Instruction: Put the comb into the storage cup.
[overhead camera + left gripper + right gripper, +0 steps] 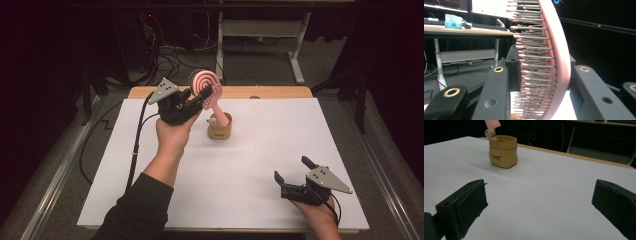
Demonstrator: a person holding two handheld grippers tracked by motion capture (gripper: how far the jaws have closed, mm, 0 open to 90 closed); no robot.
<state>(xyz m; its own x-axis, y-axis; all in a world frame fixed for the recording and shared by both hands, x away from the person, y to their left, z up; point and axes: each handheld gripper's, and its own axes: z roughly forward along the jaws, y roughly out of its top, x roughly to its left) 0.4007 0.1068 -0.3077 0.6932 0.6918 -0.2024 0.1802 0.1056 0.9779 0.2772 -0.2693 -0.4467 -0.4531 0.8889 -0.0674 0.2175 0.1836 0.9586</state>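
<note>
The left hand-held gripper (202, 95) is clenched on the head of a pink plastic hairbrush with metal bristles (207, 85), lifted above the white tabletop (280, 135); its handle slants down into a small tan pouch-shaped holder (220, 128). The right hand-held gripper (292, 170) rests near the tabletop's front right corner, released, nothing between its jaws
</note>
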